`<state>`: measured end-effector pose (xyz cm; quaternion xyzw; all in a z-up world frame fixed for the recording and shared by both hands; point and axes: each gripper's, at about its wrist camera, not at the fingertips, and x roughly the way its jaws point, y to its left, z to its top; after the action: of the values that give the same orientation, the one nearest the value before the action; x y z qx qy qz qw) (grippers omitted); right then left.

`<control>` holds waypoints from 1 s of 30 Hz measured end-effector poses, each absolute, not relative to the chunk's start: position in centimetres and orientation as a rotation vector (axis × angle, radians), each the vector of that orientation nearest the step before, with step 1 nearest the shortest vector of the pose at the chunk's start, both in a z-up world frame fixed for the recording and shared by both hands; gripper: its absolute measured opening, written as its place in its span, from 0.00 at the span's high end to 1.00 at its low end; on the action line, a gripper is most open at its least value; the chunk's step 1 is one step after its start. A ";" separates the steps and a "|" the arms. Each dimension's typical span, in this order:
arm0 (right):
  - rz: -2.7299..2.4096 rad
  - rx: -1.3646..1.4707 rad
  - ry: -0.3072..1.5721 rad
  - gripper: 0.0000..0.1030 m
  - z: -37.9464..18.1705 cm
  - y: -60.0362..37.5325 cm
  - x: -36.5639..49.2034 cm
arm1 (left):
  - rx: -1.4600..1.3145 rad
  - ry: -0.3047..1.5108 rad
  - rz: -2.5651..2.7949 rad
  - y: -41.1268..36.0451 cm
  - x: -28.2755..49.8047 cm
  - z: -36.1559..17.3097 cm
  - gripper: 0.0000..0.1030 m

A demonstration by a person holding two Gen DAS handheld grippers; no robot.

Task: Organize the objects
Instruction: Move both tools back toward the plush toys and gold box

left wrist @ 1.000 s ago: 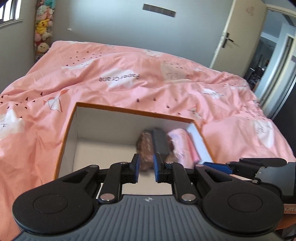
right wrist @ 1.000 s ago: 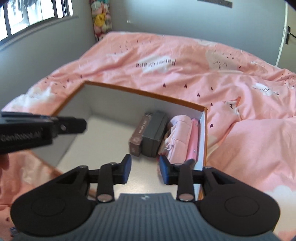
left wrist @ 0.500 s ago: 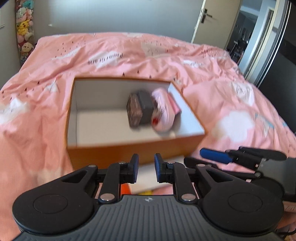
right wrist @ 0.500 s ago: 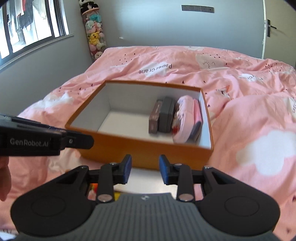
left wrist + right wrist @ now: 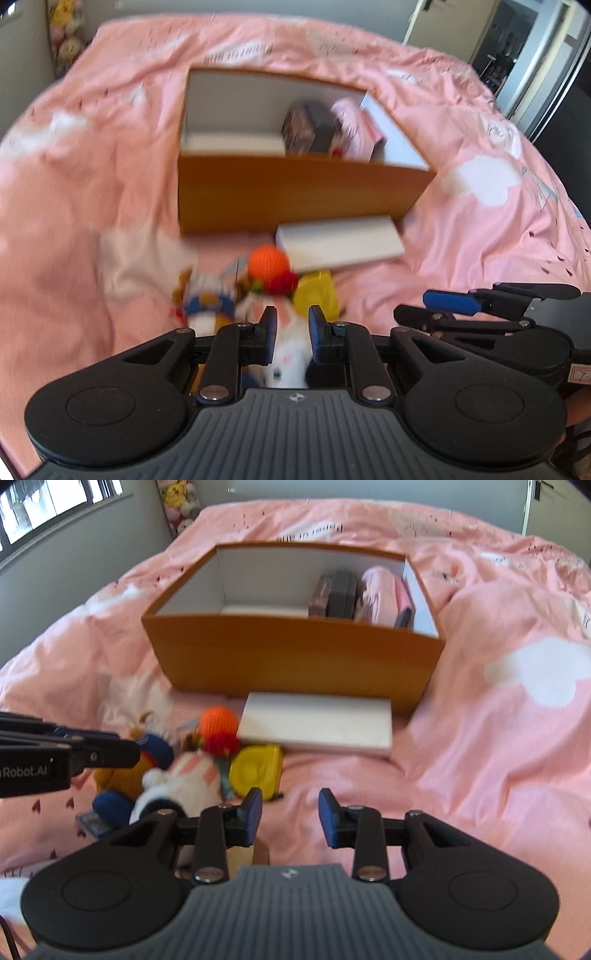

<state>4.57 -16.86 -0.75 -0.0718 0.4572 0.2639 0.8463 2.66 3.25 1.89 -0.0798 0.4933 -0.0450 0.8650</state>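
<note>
An orange cardboard box (image 5: 295, 657) stands on the pink bedspread. Against its right wall are a brown case, a dark grey case (image 5: 341, 594) and a pink pouch (image 5: 384, 590). In front of the box lie a flat white box (image 5: 317, 727), an orange knitted ball (image 5: 218, 720), a yellow round case (image 5: 255, 768), a white-and-pink plush (image 5: 188, 782) and a blue-and-orange plush (image 5: 207, 302). My left gripper (image 5: 290, 321) hovers over the white plush, its jaws nearly together and holding nothing. My right gripper (image 5: 290, 801) is open over bare bedspread, right of the yellow case.
The pink bedspread (image 5: 498, 720) covers the whole bed, with rumpled folds to the right of the box. A grey wall and window are on the left. Stuffed toys (image 5: 177, 502) are stacked in the far corner, and a doorway (image 5: 517, 48) is at the far right.
Both grippers have pulled back from above the box's inside to its near side and sunk lower. The pile of toys and the white box have come into view.
</note>
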 end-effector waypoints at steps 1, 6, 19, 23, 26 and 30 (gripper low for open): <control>0.556 -0.150 0.974 0.66 -0.9 -16.9 4.4 | -0.190 1.048 -0.100 3.6 2.4 1.7 0.81; 0.556 -0.142 1.023 0.66 -1.5 -17.0 4.1 | -0.237 1.097 -0.142 4.1 1.1 0.9 0.81; 0.673 -0.164 1.110 0.57 -2.6 -15.5 3.4 | -0.223 1.160 -0.167 3.9 0.4 0.3 0.81; 0.702 -0.192 1.136 0.48 -3.1 -14.8 3.3 | -0.221 1.162 -0.151 4.1 0.4 0.4 0.80; 0.726 -0.206 1.170 0.48 -3.9 -14.2 3.3 | -0.216 1.161 -0.152 4.1 0.5 0.3 0.80; 0.724 -0.210 1.205 0.51 -4.9 -13.9 3.4 | -0.197 1.159 -0.164 3.6 0.5 0.2 0.80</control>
<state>3.37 -13.92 -4.88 -0.0965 0.5531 0.3323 0.7579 0.48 3.62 0.23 -0.0926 0.5462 -0.0772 0.8289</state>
